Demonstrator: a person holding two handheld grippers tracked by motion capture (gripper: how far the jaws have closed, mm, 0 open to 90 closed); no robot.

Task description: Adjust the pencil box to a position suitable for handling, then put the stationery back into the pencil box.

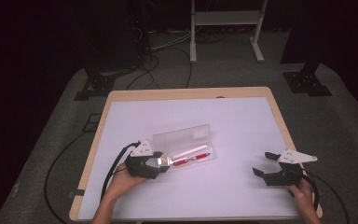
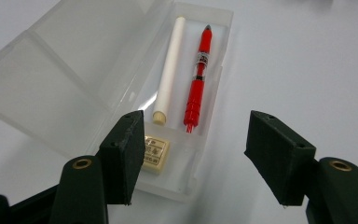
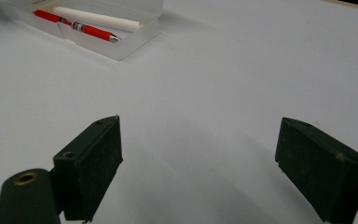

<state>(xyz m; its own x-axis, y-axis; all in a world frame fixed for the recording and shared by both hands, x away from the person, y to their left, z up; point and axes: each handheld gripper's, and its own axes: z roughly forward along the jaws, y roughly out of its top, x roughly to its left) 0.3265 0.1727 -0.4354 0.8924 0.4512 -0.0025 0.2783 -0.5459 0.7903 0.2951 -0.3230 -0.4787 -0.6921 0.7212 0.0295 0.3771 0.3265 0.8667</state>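
A clear plastic pencil case lies open on the white table top, its lid folded back. Inside lie a red pen, a white stick and a small cream eraser. My left gripper sits at the case's left end, open, with the near end of the case between its jaws and the pads apart from everything. My right gripper rests at the front right, open and holding nothing, well away from the case.
The white top has a wooden border. Cables trail from both grippers off the near edge. Beyond the table, on the dark floor, stand a white frame and black stand feet.
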